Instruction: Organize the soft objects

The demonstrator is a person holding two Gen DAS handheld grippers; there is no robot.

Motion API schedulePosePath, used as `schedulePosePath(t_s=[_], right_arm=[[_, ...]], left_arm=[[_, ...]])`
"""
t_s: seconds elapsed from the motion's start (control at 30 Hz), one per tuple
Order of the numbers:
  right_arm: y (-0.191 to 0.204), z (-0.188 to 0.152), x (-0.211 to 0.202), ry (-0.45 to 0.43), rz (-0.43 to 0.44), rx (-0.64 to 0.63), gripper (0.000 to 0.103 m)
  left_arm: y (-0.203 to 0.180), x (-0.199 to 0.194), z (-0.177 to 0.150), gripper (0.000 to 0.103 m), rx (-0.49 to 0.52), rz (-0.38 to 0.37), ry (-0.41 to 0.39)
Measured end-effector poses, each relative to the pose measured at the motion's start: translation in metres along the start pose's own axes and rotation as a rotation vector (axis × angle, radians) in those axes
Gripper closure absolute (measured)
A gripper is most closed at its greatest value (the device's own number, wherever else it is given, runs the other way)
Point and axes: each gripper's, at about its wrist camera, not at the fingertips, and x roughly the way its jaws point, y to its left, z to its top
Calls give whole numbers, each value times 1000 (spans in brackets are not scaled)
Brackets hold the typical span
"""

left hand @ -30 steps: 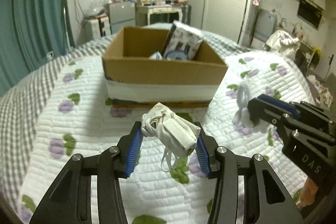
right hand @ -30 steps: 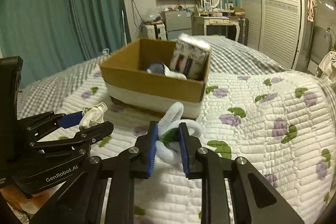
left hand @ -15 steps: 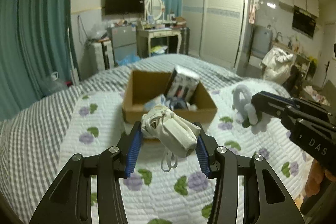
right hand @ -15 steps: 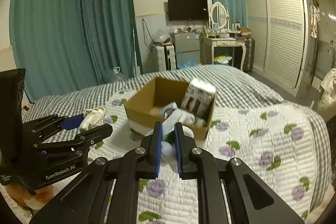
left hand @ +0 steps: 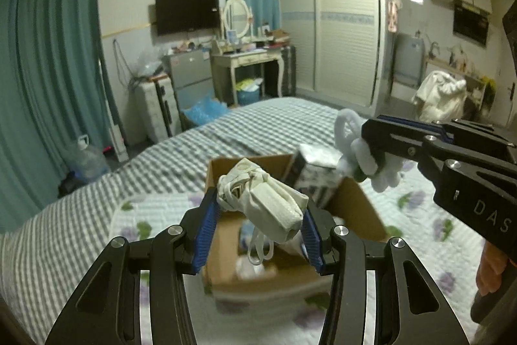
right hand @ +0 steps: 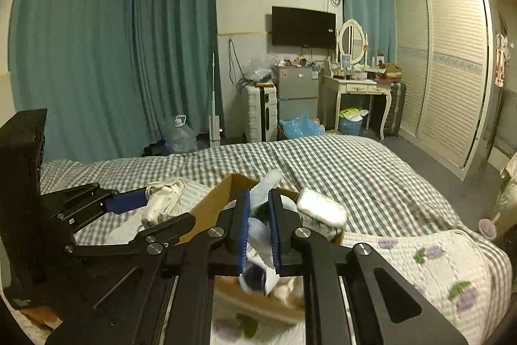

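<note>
My left gripper (left hand: pixel 257 227) is shut on a rolled cream cloth bundle (left hand: pixel 263 204) with loose loops hanging down, held above the open cardboard box (left hand: pixel 355 212) on the bed. My right gripper (right hand: pixel 258 228) is shut on a white fluffy soft toy (right hand: pixel 266 183), also over the box (right hand: pixel 210 209). In the left wrist view the right gripper (left hand: pixel 368 144) holds the white toy (left hand: pixel 349 134) above the box's right side. In the right wrist view the left gripper (right hand: pixel 142 204) holds the cloth bundle (right hand: pixel 163 202) at the box's left.
A patterned packet (left hand: pixel 315 172) stands upright in the box, with other soft items below it. The box sits on a floral quilt (right hand: pixel 436 267) over a checked bedspread (left hand: pixel 194 151). Furniture, a dresser (right hand: pixel 358 92) and wardrobe stand beyond the bed.
Both grippers have risen and moved forward with their loads, from low on the quilt in front of the box to above its opening.
</note>
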Motion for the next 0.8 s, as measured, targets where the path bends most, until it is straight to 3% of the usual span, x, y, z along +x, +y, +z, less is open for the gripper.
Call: schedulePosePath(t_s=[0.23, 0.47, 0.5, 0.6, 0.8], right_arm=[[-35, -14, 78, 76, 40, 65, 92], [-52, -32, 108, 98, 52, 101, 89], [-52, -33, 109, 101, 43, 98, 85], [-55, -31, 104, 93, 0, 99, 54], [-58, -13, 62, 48, -42, 103, 52]], left_arm=[[9, 75, -4, 56, 6, -13, 62], [4, 94, -18, 53, 10, -44, 83], [4, 93, -19, 49, -2, -57, 80], [3, 86, -16, 22, -17, -21, 77], [0, 36, 5, 18, -22, 35, 17]])
